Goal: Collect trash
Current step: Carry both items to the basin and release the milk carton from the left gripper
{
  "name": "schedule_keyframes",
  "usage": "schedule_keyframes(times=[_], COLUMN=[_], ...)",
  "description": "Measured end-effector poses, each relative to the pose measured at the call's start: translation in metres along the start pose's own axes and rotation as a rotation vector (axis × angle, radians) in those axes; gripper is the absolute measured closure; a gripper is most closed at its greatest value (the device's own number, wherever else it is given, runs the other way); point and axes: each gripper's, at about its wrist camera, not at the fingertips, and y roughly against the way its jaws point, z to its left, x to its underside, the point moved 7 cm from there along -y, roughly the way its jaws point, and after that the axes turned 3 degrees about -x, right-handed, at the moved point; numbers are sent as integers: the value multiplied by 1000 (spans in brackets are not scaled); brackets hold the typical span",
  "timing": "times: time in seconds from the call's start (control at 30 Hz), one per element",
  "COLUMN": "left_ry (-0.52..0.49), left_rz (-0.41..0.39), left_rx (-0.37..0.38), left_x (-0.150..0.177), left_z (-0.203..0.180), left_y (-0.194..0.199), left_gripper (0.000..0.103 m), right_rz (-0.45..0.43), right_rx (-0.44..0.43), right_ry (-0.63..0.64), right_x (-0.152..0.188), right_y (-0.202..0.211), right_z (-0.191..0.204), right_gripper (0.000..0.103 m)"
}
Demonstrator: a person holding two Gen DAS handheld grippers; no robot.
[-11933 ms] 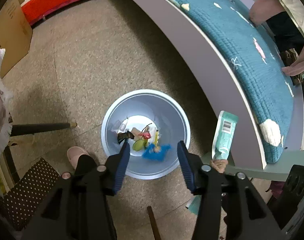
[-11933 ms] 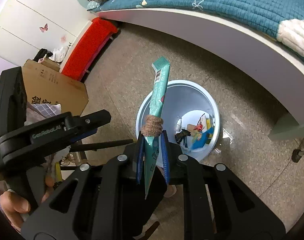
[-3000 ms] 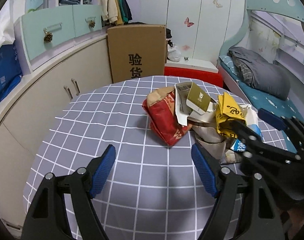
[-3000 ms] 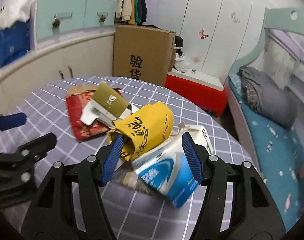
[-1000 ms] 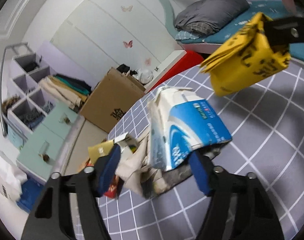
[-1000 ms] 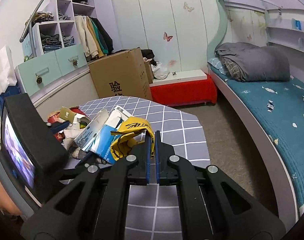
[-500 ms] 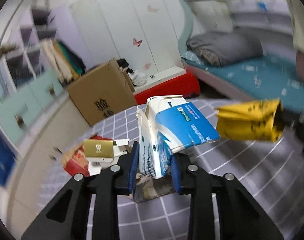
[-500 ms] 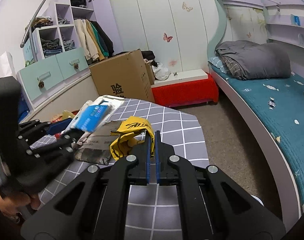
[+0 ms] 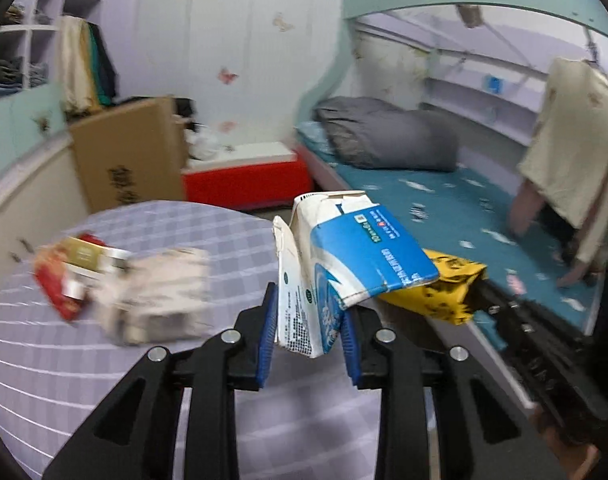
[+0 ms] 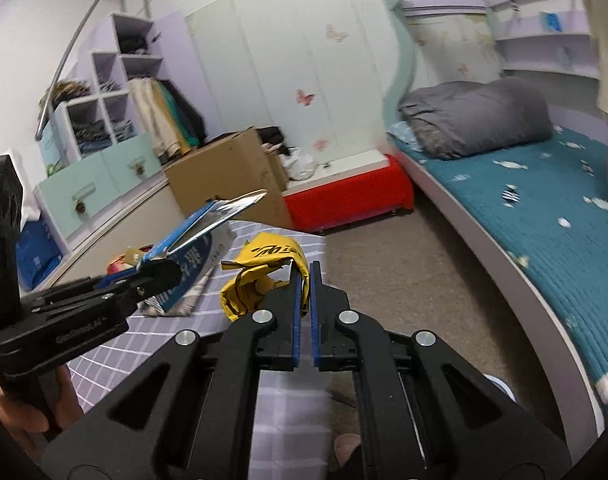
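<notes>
Bedroom clutter is surrounding us: our left hand-held gripper (image 9: pixel 308 334) is clamping the carton (image 9: pixel 344 264), our right hand-held gripper (image 10: pixel 304 276) is pinching the wrapper (image 10: pixel 263 276), both raised above the table (image 9: pixel 231 232). Wrappers (image 9: pixel 115 284) are awaiting collection there; no bin is showing.

my left gripper (image 9: pixel 308 320) has just been closing, and its blue pads now clamp the lower end of a flattened blue-and-white paper carton (image 9: pixel 344 264), held clear above the round table with the grey checked cloth (image 9: pixel 83 380). behind the carton, a crumpled yellow wrapper with black print (image 9: pixel 444 292) sits in the black right gripper (image 9: pixel 480 284). a blurred pile of red and beige packaging (image 9: pixel 115 284) lies on the table to the left.
</notes>
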Motion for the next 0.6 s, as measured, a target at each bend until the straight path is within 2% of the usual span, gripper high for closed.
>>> schedule_keyframes(times=[0.17, 0.3, 0.47, 0.6], left_ry=[-37, -72, -111, -130], left_rz=[50, 117, 226, 332], left_rx=[105, 165, 194, 191], left_x=[22, 48, 87, 120], left_z=[-76, -128, -172, -190], left_y=[-14, -35, -77, -116], left_gripper=[75, 75, 75, 75], right_rz=[-12, 21, 87, 148], right_rx=[102, 189, 293, 351], right_ry=[-42, -87, -155, -205], right_x=[18, 45, 87, 123], right_y=[42, 62, 68, 62], right_z=[-60, -113, -175, -212], right_gripper=[99, 99, 99, 99])
